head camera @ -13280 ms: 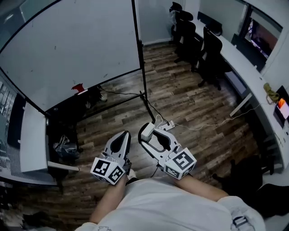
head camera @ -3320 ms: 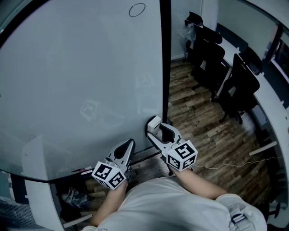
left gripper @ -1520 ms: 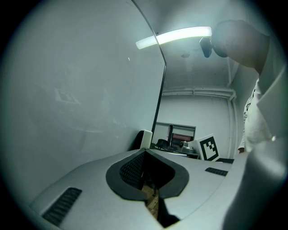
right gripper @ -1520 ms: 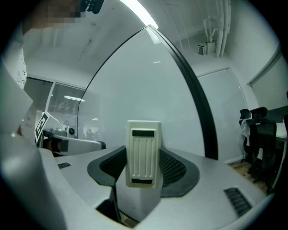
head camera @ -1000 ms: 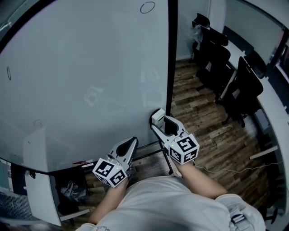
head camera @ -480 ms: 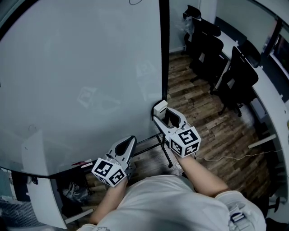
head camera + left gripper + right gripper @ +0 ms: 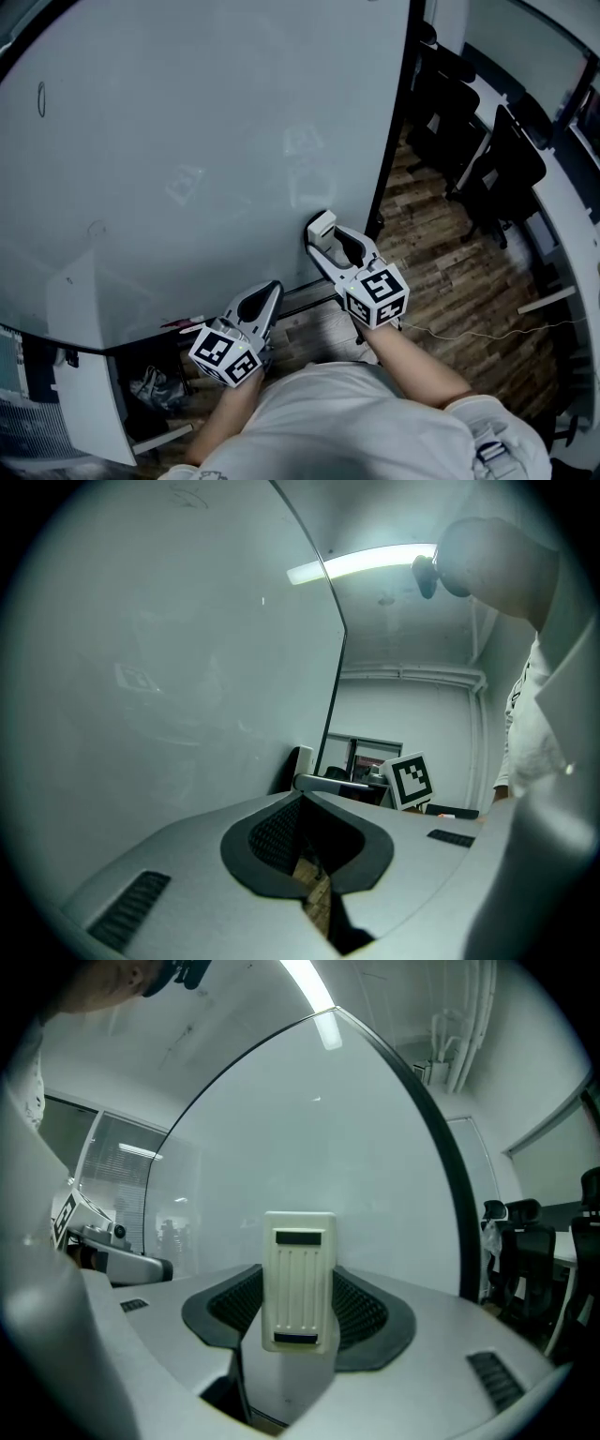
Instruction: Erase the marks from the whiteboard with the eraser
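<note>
Glossy, smooth whiteboard [image 7: 187, 141]; ribbed matt plastic eraser [image 7: 299, 1279]; wood-plank floor [image 7: 441, 272].

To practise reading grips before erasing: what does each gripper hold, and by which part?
The right gripper clamps the eraser by its two long sides, lower half. The left gripper is shut on nothing.

The whiteboard [image 7: 187, 141] walls off the front — open floor [image 7: 441, 272] rightward, then chairs [image 7: 502, 173].

Whiteboard [image 7: 206, 131] cut off at top and left edges of head view. Mark [image 7: 41, 98] at upper left too small to read. Eraser [image 7: 300, 1279]: only ribbed back visible, wiping face hidden; can't tell in either view if it touches the whiteboard.
</note>
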A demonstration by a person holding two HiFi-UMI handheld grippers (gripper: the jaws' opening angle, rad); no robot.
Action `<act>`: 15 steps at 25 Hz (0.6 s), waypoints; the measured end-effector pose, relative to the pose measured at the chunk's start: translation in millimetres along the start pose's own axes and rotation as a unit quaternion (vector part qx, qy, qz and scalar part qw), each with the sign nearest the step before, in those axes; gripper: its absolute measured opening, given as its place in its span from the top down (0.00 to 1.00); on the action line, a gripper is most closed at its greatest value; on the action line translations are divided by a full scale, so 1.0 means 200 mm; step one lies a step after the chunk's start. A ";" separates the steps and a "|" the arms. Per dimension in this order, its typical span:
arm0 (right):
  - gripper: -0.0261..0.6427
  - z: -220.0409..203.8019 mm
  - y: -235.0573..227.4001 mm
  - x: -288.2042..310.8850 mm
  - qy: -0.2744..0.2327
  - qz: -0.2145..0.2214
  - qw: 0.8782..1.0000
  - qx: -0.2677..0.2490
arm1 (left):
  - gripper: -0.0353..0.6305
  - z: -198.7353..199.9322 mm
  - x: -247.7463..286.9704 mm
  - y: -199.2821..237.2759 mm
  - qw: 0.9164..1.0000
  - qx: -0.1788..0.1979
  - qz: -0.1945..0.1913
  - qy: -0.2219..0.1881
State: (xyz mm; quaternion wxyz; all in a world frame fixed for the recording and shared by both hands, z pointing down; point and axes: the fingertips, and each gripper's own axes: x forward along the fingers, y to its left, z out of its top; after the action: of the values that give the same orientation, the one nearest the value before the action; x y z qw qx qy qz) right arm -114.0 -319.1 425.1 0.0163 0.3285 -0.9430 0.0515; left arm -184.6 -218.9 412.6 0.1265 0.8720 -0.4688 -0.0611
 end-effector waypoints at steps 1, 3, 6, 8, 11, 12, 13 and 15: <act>0.61 0.00 0.04 0.01 -0.001 0.002 1.000 -0.001 | 0.94 0.00 -0.03 0.01 1.000 0.001 -0.001 -0.001; 0.61 0.00 0.11 0.02 -0.005 0.002 1.000 -0.001 | 0.94 -0.01 -0.11 0.04 1.000 0.004 -0.002 -0.002; 0.61 -0.01 0.21 0.01 -0.010 -0.002 1.000 0.000 | 0.94 -0.01 -0.20 0.07 1.000 0.007 -0.005 -0.001; 0.61 -0.04 0.26 -0.01 -0.010 -0.003 1.000 0.001 | 0.94 -0.02 -0.26 0.08 1.000 0.004 -0.004 0.001; 0.61 -0.06 0.35 -0.05 -0.010 0.001 1.000 0.006 | 0.94 -0.02 -0.30 0.09 1.000 0.002 -0.009 -0.005; 0.61 -0.07 0.37 -0.07 -0.010 0.003 1.000 0.007 | 0.94 -0.02 -0.31 0.08 1.000 0.002 -0.012 -0.009; 0.61 -0.08 0.40 -0.10 -0.009 0.006 1.000 0.008 | 0.94 -0.02 -0.32 0.07 1.000 0.002 -0.015 -0.012; 0.61 -0.10 0.45 -0.16 -0.008 0.013 1.000 0.008 | 0.94 -0.01 -0.34 0.03 1.000 0.005 -0.017 -0.017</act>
State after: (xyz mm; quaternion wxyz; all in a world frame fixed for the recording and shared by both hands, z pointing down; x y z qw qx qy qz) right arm -144.6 -227.7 434.5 0.0058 0.3163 -0.9470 0.0565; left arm -226.3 -165.9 415.0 0.1132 0.8792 -0.4565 -0.0759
